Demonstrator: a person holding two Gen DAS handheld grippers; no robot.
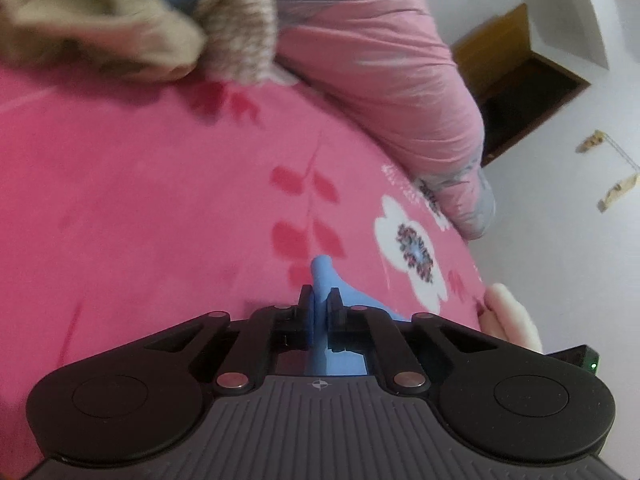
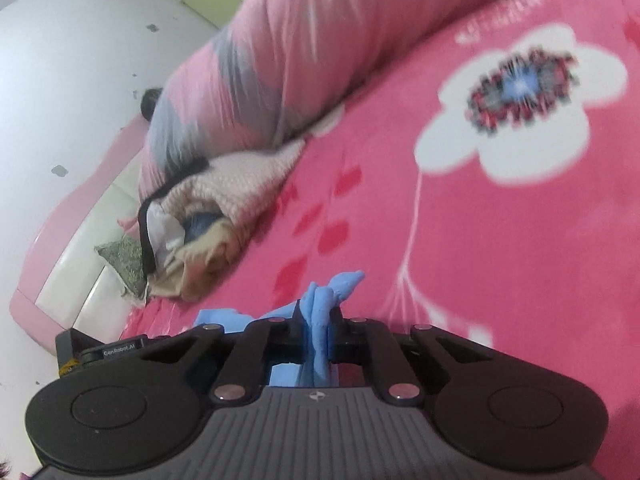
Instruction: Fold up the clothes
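A light blue garment is pinched in my left gripper, which is shut on a bunched edge of it above the pink flowered bedspread. My right gripper is shut on another bunched edge of the same blue garment, also just above the bedspread. Most of the garment hangs below the grippers and is hidden by them.
A pile of other clothes, beige and knitted, lies on the bed; it also shows in the right wrist view. A rolled pink and grey quilt lies along the bed's far side. A person's hand is at the bed edge.
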